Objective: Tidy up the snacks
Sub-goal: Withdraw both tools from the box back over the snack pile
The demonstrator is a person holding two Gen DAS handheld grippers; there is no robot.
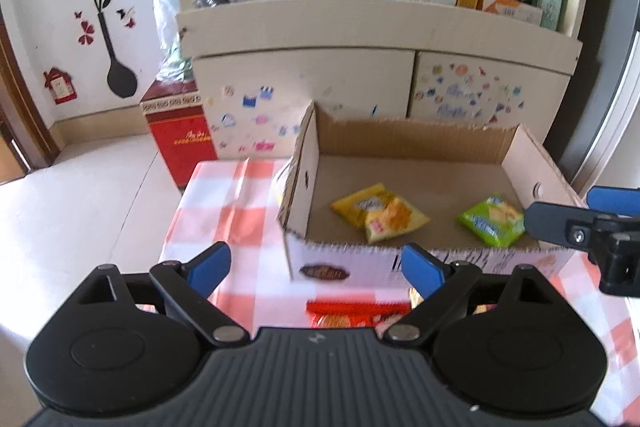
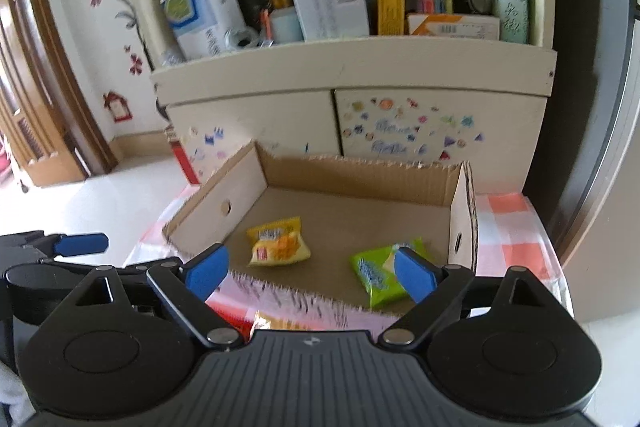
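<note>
An open cardboard box [image 1: 304, 175] [image 2: 216, 215] sits on a red-and-white checked table [image 1: 224, 203]. Inside lie a yellow snack packet [image 1: 378, 213] [image 2: 278, 241] and a green snack packet [image 1: 492, 221] [image 2: 374, 273]. A red snack packet [image 1: 352, 313] lies on the cloth in front of the box, just beyond my left gripper [image 1: 320, 269], which is open and empty. My right gripper [image 2: 310, 273] is open and empty, held above the box's near edge; it shows at the right of the left wrist view [image 1: 568, 223].
A cream cabinet [image 1: 380, 27] with a shelf of boxes and bottles stands behind the table. A red carton [image 1: 180, 143] stands on the floor to the left. A dark tall surface [image 2: 580, 107] is at the right.
</note>
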